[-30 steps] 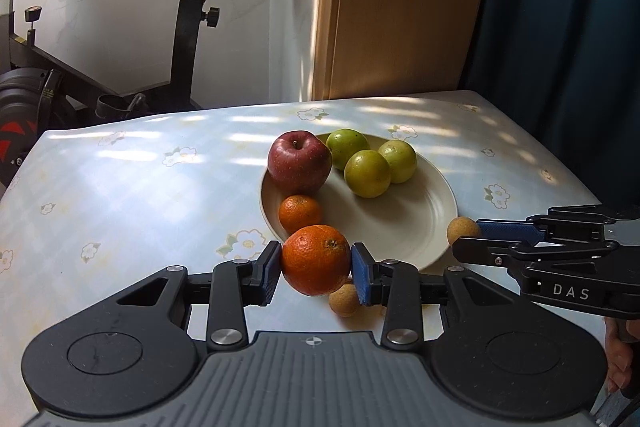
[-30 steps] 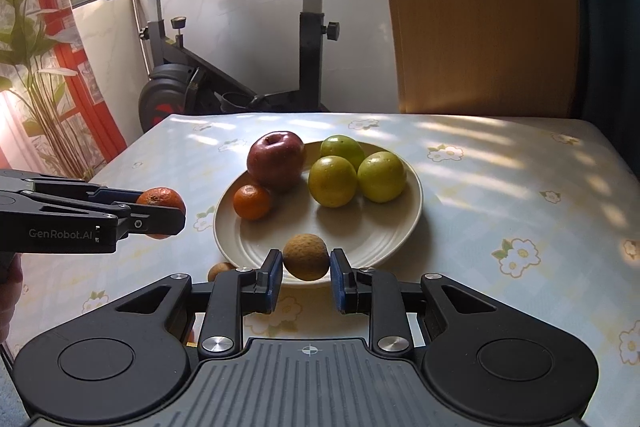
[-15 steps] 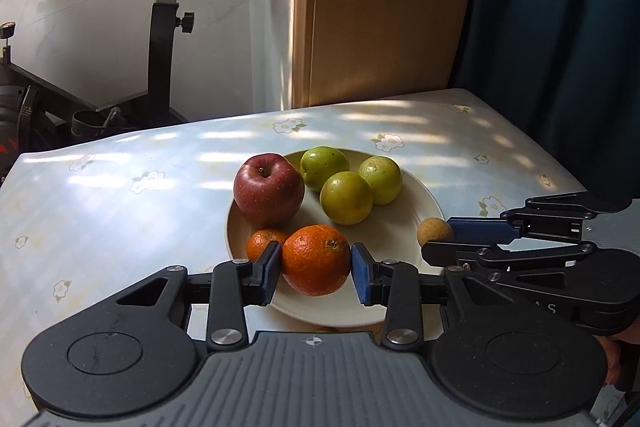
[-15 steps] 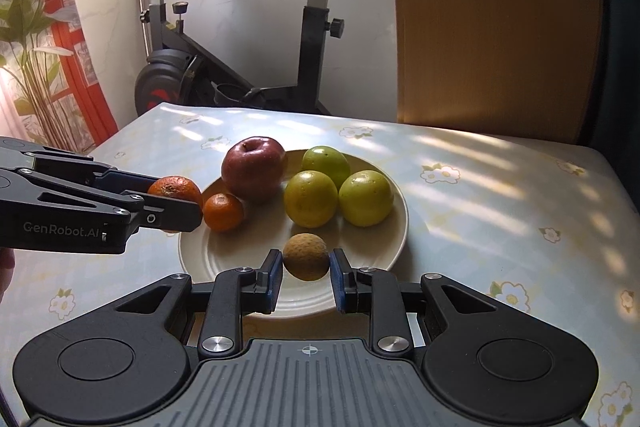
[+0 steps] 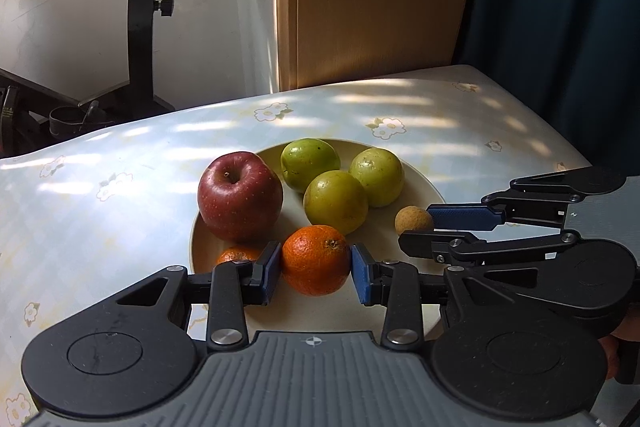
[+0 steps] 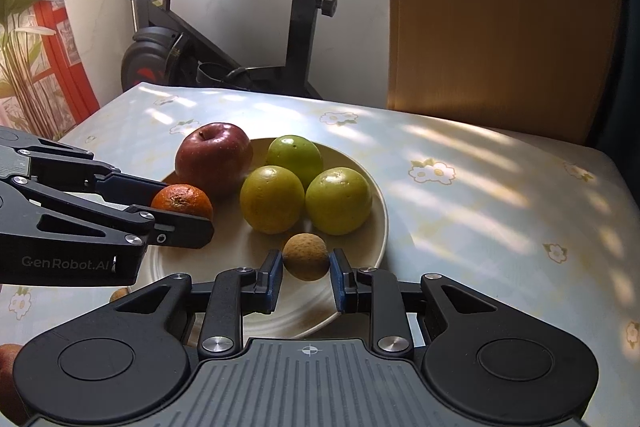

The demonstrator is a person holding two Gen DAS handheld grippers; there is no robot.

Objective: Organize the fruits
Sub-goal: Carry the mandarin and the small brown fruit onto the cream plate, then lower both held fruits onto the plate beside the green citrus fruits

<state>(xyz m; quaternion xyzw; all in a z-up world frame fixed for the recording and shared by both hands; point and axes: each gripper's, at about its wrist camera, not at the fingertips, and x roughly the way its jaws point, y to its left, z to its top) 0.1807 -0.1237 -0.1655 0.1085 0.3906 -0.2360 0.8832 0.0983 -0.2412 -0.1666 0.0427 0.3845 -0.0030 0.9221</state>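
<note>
A cream plate (image 5: 424, 187) (image 6: 372, 195) on the flowered table holds a red apple (image 5: 240, 195) (image 6: 214, 157), three green fruits (image 5: 336, 201) (image 6: 338, 201) and a small orange (image 5: 236, 254). My left gripper (image 5: 316, 269) (image 6: 188, 215) is shut on a larger orange (image 5: 315, 259) (image 6: 182, 201), over the plate's near side. My right gripper (image 6: 306, 269) (image 5: 416, 227) is shut on a small brown round fruit (image 6: 306, 255) (image 5: 414, 221), over the plate's front right part.
A small brown fruit (image 6: 119, 294) lies on the table by the plate's near left rim, partly hidden. An exercise bike (image 6: 208, 39) stands past the table's far edge, a wooden panel (image 6: 500, 19) behind it, and a dark curtain (image 5: 560, 7) at the right.
Both grippers moved forward over the plate with their fruits still held. The plate and its fruits have come closer in both views.
</note>
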